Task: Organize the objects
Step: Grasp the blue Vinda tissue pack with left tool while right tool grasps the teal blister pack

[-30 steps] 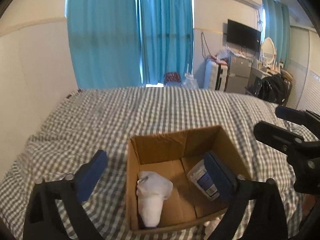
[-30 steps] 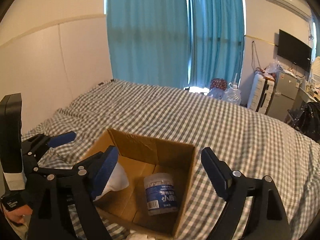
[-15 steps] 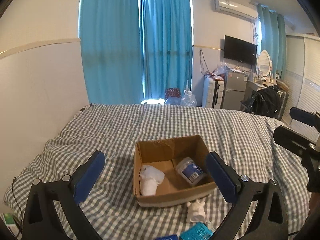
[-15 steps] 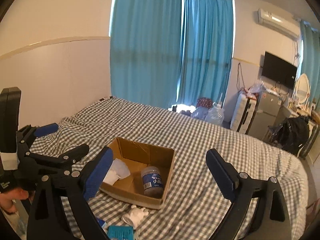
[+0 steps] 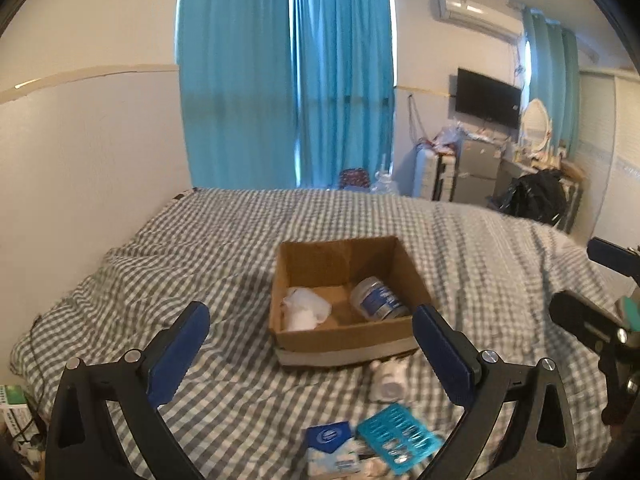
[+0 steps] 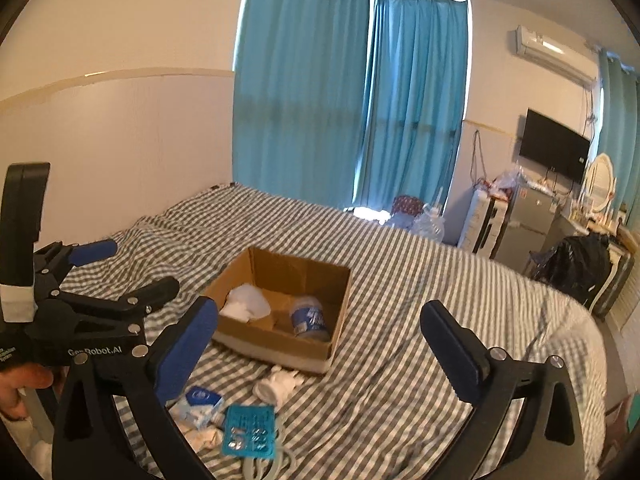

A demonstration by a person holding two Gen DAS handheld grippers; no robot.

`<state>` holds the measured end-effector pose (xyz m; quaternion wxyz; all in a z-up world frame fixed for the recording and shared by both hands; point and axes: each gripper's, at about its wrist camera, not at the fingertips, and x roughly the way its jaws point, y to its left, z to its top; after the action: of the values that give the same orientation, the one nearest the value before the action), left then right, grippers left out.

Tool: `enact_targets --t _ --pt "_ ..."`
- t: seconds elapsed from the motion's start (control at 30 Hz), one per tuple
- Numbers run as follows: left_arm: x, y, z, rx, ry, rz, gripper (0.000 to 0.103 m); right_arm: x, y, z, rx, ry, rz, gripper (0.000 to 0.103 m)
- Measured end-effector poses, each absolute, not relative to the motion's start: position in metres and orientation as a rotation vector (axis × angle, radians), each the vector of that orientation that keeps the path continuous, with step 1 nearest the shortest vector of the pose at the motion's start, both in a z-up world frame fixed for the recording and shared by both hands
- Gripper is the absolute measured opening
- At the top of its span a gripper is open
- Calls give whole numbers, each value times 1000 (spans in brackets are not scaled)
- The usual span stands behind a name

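A brown cardboard box (image 5: 344, 336) (image 6: 276, 340) sits on the checked bed. Inside lie a white crumpled bag (image 5: 304, 308) (image 6: 246, 304) and a clear jar with a blue label (image 5: 378, 298) (image 6: 310, 318). In front of the box lie a small white item (image 5: 388, 378) (image 6: 276, 386), a teal blister pack (image 5: 398, 438) (image 6: 250, 430) and a blue-and-white packet (image 5: 332, 448) (image 6: 200, 400). My left gripper (image 5: 312, 352) (image 6: 128, 276) is open and empty, held back from the box. My right gripper (image 6: 320, 352) (image 5: 592, 284) is open and empty, to the right.
The bed (image 5: 224, 248) meets a white wall (image 5: 80, 168) on the left. Blue curtains (image 5: 288, 80) hang behind. A TV (image 5: 488, 98), fridge (image 6: 524, 220), dresser and black bag (image 5: 536, 196) stand at the right. A white cable (image 6: 264, 466) lies near the bed's front.
Both grippers have pulled back and up from the box, which now looks smaller. The loose items in front of the box have come into view. Both stay open.
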<state>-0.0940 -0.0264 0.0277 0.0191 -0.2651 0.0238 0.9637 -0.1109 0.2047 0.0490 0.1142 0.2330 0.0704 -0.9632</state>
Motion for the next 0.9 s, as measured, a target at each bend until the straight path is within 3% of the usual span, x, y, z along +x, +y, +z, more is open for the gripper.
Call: enact_targets --t 0.43,0.73,0.8,0.9 --pt "-93 -24 -95 -1188 81 2868 103 -124 197 -67 966 223 -2752 102" --pt "-93 -14 -144 -1333 117 2776 103 -127 199 -119 1128 185 -2703 102" --pt "-94 -13 -149 -1333 118 2757 97 -128 197 -123 1143 182 -2696 102" --pt "-97 -15 -158 -1359 116 2706 67 -128 195 -129 1164 182 -2683 102"
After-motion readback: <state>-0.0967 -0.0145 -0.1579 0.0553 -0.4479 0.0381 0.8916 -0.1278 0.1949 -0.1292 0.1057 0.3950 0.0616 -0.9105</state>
